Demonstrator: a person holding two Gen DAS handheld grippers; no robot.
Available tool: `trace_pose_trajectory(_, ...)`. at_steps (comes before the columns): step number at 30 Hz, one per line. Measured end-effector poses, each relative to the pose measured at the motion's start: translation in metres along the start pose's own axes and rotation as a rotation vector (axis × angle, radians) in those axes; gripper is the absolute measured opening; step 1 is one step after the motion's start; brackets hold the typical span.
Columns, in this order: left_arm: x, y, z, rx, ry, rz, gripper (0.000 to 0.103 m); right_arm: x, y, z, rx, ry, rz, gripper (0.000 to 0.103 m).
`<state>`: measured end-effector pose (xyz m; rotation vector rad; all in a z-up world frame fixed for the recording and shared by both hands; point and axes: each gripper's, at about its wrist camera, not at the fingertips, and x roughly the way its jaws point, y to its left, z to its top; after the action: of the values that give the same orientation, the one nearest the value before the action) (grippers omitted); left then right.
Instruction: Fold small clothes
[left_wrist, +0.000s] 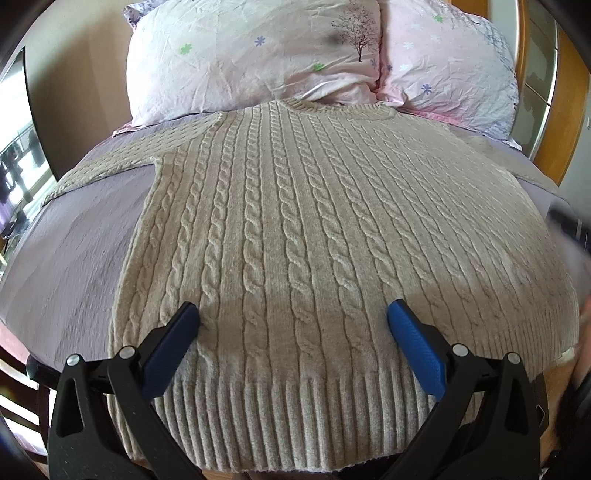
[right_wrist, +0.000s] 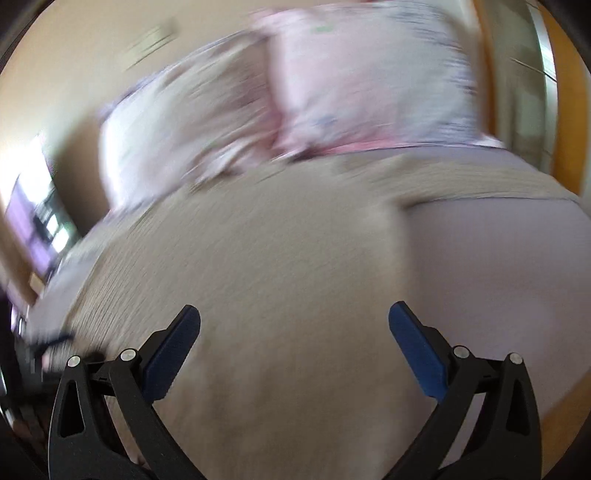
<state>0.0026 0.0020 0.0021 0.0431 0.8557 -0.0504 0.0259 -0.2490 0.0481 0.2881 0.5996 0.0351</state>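
Beige cable-knit sweater (left_wrist: 295, 221) lies flat on the bed (left_wrist: 74, 251), collar toward the pillows (left_wrist: 251, 55), hem at the near edge. Left gripper (left_wrist: 293, 321) and right gripper (right_wrist: 294, 325) both spread, empty. Right view motion-blurred. Advice: pinch hem corners squarely, both layers, before lifting.

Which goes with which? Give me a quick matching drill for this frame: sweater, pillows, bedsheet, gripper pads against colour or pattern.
Column 1:
1. sweater
2. pillows
3. bedsheet
4. left gripper pads

Column 2:
A. blue
B. plain lilac
C. beige cable knit
D. pale pink with small flowers

Pairs: 1-C, 2-D, 3-B, 4-A
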Motion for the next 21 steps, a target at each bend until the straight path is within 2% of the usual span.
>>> trace_pose_trajectory(3, 0.001, 0.006, 0.009, -0.001, 0.0, -0.019, 0.101, 0.003, -0.077, 0.046, 0.201, 0.001, -0.085, 0.102)
trace_pose_trajectory(5, -0.002, 0.015, 0.018, -0.015, -0.041, -0.023, 0.101, 0.014, -0.132, 0.074, 0.324, 0.003, -0.167, 0.099)
trace_pose_trajectory(6, -0.005, 0.02, 0.024, -0.02, -0.075, -0.023, 0.101, 0.019, -0.158, 0.086, 0.377, 0.001, -0.216, 0.095)
trace_pose_trajectory(8, -0.01, 0.03, 0.035, -0.032, -0.145, -0.011, 0.101, 0.032, -0.219, 0.11, 0.514, -0.004, -0.326, 0.079)
trace_pose_trajectory(9, -0.011, 0.035, 0.041, -0.04, -0.172, -0.003, 0.101, 0.035, -0.235, 0.114, 0.553, -0.004, -0.356, 0.078)
trace_pose_trajectory(10, -0.012, 0.041, 0.047, -0.049, -0.197, 0.002, 0.101, 0.041, -0.263, 0.121, 0.625, -0.004, -0.398, 0.071)
trace_pose_trajectory(13, -0.01, 0.066, 0.067, -0.086, -0.25, -0.016, 0.101, 0.052, -0.309, 0.127, 0.779, 0.002, -0.444, 0.058)
trace_pose_trajectory(14, -0.01, 0.072, 0.073, -0.1, -0.25, -0.023, 0.101, 0.054, -0.326, 0.125, 0.849, -0.014, -0.446, 0.054)
trace_pose_trajectory(16, -0.003, 0.096, 0.089, -0.16, -0.239, -0.038, 0.101, 0.056, -0.341, 0.128, 0.898, -0.04, -0.469, 0.044)
trace_pose_trajectory(18, 0.002, 0.12, 0.098, -0.227, -0.23, -0.033, 0.101, 0.063, -0.35, 0.129, 0.926, -0.063, -0.475, 0.024)
trace_pose_trajectory(19, 0.004, 0.13, 0.1, -0.255, -0.227, -0.032, 0.101, 0.067, -0.354, 0.128, 0.928, -0.071, -0.474, 0.009)
trace_pose_trajectory(21, 0.007, 0.162, 0.104, -0.346, -0.231, -0.05, 0.101, 0.07, -0.361, 0.13, 0.915, -0.087, -0.47, 0.009)
